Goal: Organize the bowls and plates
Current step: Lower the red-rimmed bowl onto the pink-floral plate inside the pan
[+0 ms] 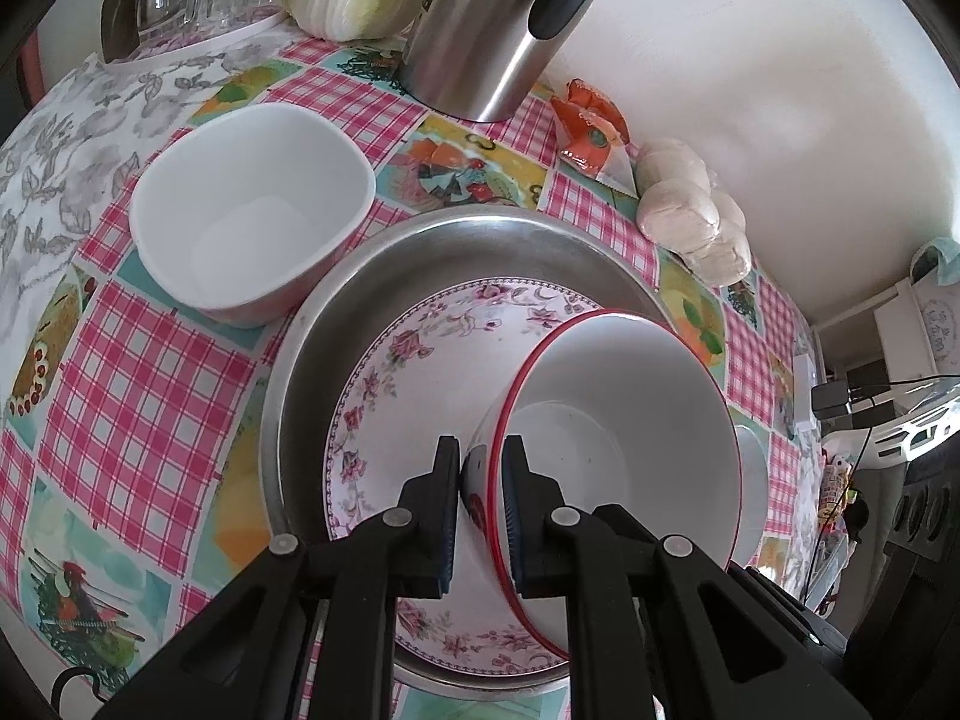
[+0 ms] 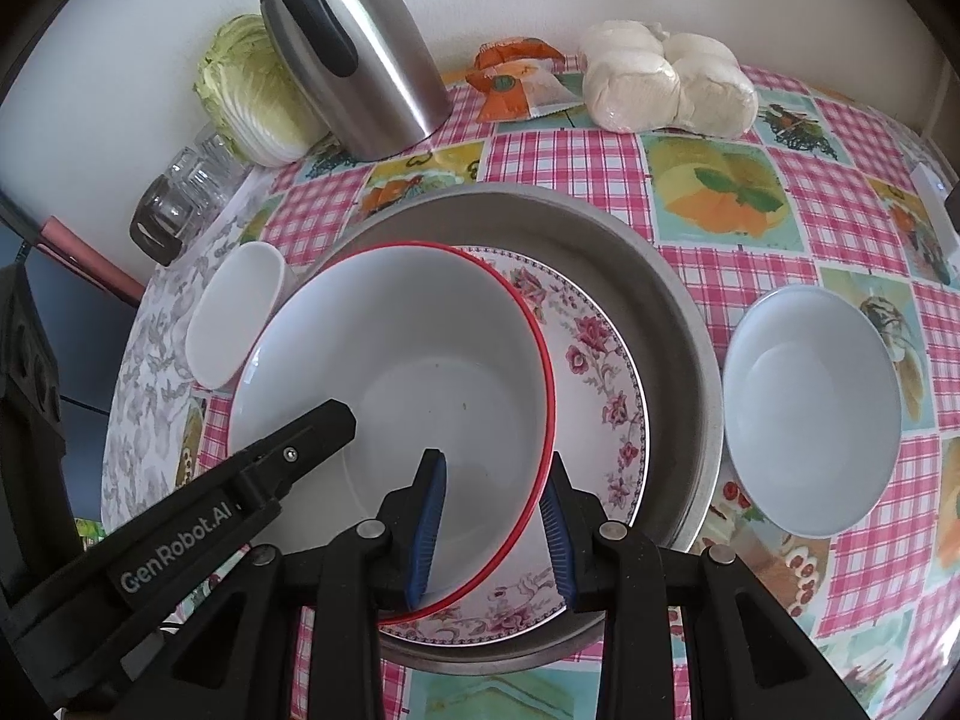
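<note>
Above the steel basin (image 1: 336, 324), you hold the red-rimmed bowl (image 1: 624, 438) with both grippers. Your left gripper (image 1: 483, 480) is clamped tight on the bowl's wall, 1 finger outside against the painted side and 1 inside; in the right wrist view it reaches in over the bowl's left edge. Your right gripper (image 2: 495, 510) straddles the bowl's near right rim, with 1 blue pad (image 2: 429, 516) inside the bowl and the other outside. Its jaws stand at a narrow gap, and the pads look closed on the rim, though the exact contact is hard to see. In the left wrist view the bowl is tilted, its mouth turned toward the right.

Inside the basin lies the floral plate (image 2: 600, 360), and the bowl sits over its left part; you cannot tell from these views whether the bowl touches the plate.

Left of the basin, just beside its rim, stands a squarish white bowl (image 1: 252, 210) on the checked tablecloth (image 2: 564, 162). Right of the basin, near but apart, sits a round white bowl (image 2: 810, 408). Behind the basin stands a steel thermos jug (image 2: 360, 54), with a cabbage (image 2: 252, 90) to its left and upturned glasses (image 2: 186, 186) further left. Behind the basin to the right lie an orange packet (image 2: 516, 78) and wrapped dough balls (image 2: 666, 84).
</note>
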Tool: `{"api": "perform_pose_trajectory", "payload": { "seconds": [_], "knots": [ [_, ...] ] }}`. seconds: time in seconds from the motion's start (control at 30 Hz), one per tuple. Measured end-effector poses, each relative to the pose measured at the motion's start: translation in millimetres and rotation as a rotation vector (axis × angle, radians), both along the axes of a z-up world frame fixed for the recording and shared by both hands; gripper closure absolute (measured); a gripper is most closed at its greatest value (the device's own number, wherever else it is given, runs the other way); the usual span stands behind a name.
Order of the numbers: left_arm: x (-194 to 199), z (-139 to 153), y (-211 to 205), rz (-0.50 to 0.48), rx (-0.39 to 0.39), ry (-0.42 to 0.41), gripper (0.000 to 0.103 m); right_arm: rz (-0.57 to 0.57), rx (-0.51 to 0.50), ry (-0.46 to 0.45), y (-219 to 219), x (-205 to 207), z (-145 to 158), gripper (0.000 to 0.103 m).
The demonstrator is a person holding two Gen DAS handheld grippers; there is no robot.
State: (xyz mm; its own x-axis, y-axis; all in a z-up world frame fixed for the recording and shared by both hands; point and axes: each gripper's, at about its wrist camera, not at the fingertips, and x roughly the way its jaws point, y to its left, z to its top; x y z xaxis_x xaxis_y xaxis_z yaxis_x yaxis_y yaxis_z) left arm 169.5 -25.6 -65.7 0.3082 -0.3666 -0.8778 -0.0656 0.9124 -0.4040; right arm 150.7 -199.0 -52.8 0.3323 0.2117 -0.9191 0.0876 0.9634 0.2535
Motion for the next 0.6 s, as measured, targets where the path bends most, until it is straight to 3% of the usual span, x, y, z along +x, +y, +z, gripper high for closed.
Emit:
{"api": "perform_pose_trajectory", "payload": {
  "seconds": [0.6],
  "knots": [
    [3.0,-6.4,-0.6,-0.004,0.019,0.012,0.091,0.001,0.006,0.007,0.4,3.3,-5.6,0.069]
  ]
}}
